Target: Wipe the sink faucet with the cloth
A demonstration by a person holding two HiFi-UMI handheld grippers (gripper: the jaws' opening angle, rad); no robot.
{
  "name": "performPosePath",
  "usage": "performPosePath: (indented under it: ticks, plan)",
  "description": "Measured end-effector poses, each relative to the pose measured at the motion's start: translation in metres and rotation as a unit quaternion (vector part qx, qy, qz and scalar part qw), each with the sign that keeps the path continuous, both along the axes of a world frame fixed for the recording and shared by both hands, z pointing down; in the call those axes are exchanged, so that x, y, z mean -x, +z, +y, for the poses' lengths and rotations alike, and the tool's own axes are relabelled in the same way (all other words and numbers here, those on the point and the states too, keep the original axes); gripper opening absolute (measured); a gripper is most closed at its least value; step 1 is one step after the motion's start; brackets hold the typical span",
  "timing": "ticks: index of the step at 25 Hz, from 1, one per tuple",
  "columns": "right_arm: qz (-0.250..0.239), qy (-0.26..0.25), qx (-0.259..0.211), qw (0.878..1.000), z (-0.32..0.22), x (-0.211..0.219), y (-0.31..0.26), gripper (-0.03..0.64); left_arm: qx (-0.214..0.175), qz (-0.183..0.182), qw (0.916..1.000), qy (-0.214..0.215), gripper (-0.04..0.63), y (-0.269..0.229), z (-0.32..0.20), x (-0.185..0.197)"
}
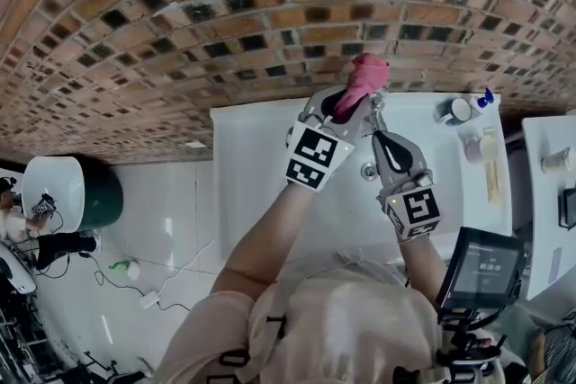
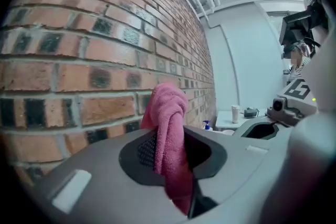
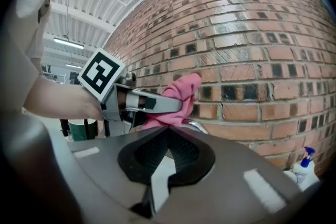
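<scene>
The sink faucet (image 1: pixel 375 107) stands at the back edge of the white sink (image 1: pixel 261 157), close against the brick wall (image 1: pixel 225 13), and from the right gripper view I catch only its chrome curve (image 3: pixel 197 124) just past my jaw tips. The cloth (image 1: pixel 362 78), pink and bunched, lies right over that curve on the wall side; I cannot tell whether it touches the metal. My left gripper (image 1: pixel 349 108) is clamped on the cloth, which stands up in a wad between the pads and hangs down below them (image 2: pixel 169 128). It comes at the faucet from the left and is the nearer one for wiping. My right gripper (image 1: pixel 378 129) points at the faucet from the front edge of the sink, jaws closed with nothing between them. I judge the spout's long axis runs from the wall out over the basin, so the wipe should follow it toward me. The right gripper sits in that path and crowds it. A spray bottle (image 1: pixel 484 99) and a cup (image 1: pixel 457 111) stand well apart at the back right corner.
</scene>
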State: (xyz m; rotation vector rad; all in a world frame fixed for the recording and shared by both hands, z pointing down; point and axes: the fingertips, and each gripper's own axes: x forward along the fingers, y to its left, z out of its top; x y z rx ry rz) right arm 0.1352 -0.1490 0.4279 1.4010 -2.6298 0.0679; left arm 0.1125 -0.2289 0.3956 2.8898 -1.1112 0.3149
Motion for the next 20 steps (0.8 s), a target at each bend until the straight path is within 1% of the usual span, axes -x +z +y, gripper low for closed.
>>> performPosePath:
  ticks: [2,4,7,9,10,11,13,15,18,20]
  plan:
    - [0.005,0.003,0.0,1.0,0.0,-0.003,0.001,-0.006,0.018,-0.013,0.9996,0.02,0.072,0.009,0.0,-0.02]
    - [0.005,0.005,0.005,1.0,0.001,-0.006,0.005,-0.006,0.036,-0.028,0.9988,0.018,0.072,0.023,-0.004,-0.029]
    - [0.001,0.006,0.015,1.0,0.004,-0.01,0.014,-0.006,0.042,-0.04,0.9983,0.007,0.071,0.04,-0.009,-0.034]
    - [0.0,0.009,0.022,1.0,0.005,-0.013,0.02,-0.006,0.051,-0.045,0.9976,0.016,0.069,0.053,-0.006,-0.042]
    - [-0.001,0.011,0.025,1.0,0.005,-0.015,0.022,-0.006,0.063,-0.047,0.9967,0.023,0.071,0.062,-0.004,-0.046]
    - [-0.001,0.013,0.028,1.0,0.006,-0.017,0.024,-0.006,0.078,-0.045,0.9956,0.026,0.071,0.073,-0.003,-0.048]
    - [0.001,0.015,0.032,0.999,0.006,-0.019,0.026,-0.006,0.111,-0.029,0.9931,0.024,0.071,0.091,-0.003,-0.047]
    - [0.004,0.016,0.032,0.999,0.006,-0.02,0.026,-0.006,0.134,-0.019,0.9906,0.023,0.069,0.104,-0.003,-0.044]
    - [0.006,0.021,0.035,0.999,0.005,-0.021,0.023,-0.006,0.144,-0.039,0.9884,0.029,0.069,0.119,-0.004,-0.043]
    - [0.008,0.023,0.039,0.999,0.005,-0.021,0.023,-0.006,0.159,-0.055,0.985,0.037,0.069,0.132,-0.004,-0.045]
